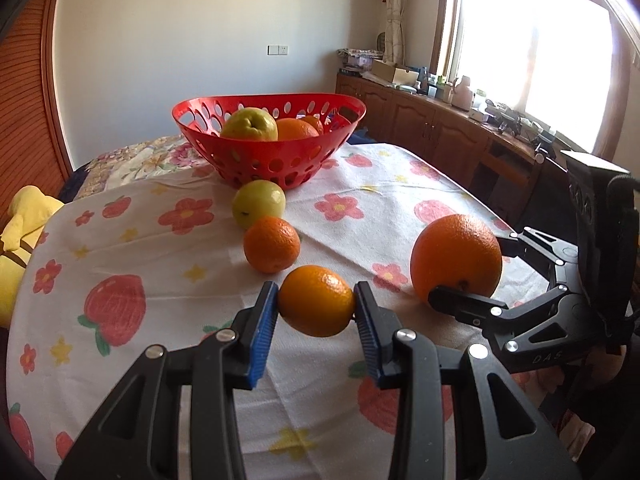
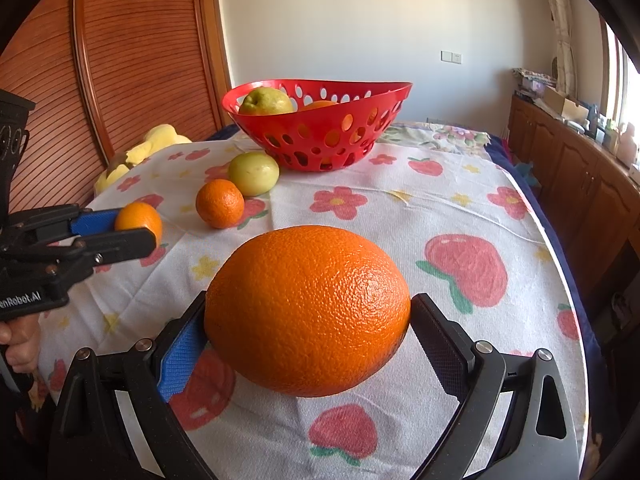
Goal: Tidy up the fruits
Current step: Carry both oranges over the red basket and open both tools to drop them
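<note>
Bench (image 2: 460, 184) w/ white cloth, strawberry + flower print; room has slatted wood door, wood cabinets under bright window. Red perforated plastic basket (image 1: 276, 160) at far end, holds green apple + oranges. Just in front of basket: loose smooth green apple (image 1: 259, 204), then dimpled orange (image 1: 272, 244). Left hand-held gripper (image 1: 316, 306) clenched on small orange (image 1: 316, 300), nearer than those. Right hand-held gripper (image 2: 308, 340) grasping big pebbly orange (image 2: 308, 308)
</note>
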Demonstrator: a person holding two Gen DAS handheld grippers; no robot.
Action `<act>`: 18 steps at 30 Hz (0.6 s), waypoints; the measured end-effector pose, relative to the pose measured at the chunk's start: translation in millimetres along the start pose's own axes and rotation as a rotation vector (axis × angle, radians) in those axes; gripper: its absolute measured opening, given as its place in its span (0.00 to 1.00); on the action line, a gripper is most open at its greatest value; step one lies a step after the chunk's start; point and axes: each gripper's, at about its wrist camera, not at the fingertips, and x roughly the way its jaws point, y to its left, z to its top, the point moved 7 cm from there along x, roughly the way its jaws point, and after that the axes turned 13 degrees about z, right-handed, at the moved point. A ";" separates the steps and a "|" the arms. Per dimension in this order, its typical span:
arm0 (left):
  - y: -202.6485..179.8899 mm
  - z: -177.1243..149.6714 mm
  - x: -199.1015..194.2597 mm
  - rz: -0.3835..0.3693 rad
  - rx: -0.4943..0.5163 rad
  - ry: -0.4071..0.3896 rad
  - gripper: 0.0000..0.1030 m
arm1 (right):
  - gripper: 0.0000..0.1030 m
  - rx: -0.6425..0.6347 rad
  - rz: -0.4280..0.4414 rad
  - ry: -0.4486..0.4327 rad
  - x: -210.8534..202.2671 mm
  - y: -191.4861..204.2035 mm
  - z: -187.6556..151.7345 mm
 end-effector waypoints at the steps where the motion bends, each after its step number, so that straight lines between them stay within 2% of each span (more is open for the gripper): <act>1: 0.5 1.5 -2.3 -0.001 -0.003 -0.007 0.36 | 0.95 -0.001 -0.001 0.000 -0.1 0.0 -0.1; 10: 7.8 18.1 -22.5 0.001 -0.020 -0.061 0.36 | 0.95 -0.010 -0.012 0.004 -0.1 0.5 0.8; 18: 17.5 34.1 -23.8 0.013 -0.016 -0.086 0.36 | 0.94 0.024 0.011 0.016 -1.8 -7.2 7.7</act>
